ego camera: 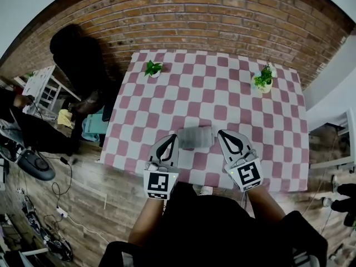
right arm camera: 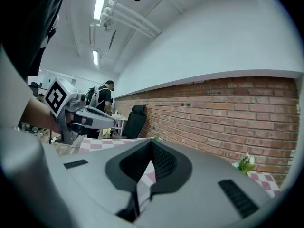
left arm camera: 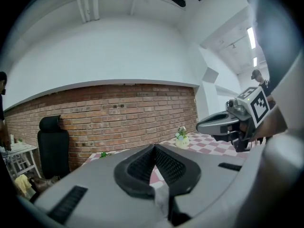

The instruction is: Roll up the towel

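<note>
A red brick wall runs behind the table [ego camera: 211, 93], which is covered in a pink-and-white chequered cloth and stands on a wood-plank floor [ego camera: 94, 196]. Taking the tabletop as a clock face from your head view, a small green plant in a white pot [ego camera: 152, 68] sits at 11 o'clock. A fuller green plant in a pale pot [ego camera: 263, 80] sits at 1 o'clock. Both are well apart from your work, and nothing lies between them and you. Off the table at 9 to 10 o'clock stands a black office chair [ego camera: 78, 57]. Beyond it is a white slatted rack [ego camera: 43, 88], with a yellow bundle [ego camera: 65, 118] and a teal cloth [ego camera: 92, 129] low beside the chair. The pale grey towel [ego camera: 196, 137], rolled into a short cylinder, is at 6 o'clock near your edge of the table, spanning the gap between your two tools. Your left gripper [ego camera: 174, 138] has its jaws pressed together, with a strip of the towel's fabric [left arm camera: 164, 198] pinched low between the pads. Your right gripper [ego camera: 221, 134] is likewise closed tight, with a pale fold of the towel [right arm camera: 142, 186] caught between its jaws. Each gripper's cube carries a black-and-white square marker pattern and no readable words. From the right gripper view, a person [right arm camera: 107, 96] stands far back in the room at 9 o'clock.
</note>
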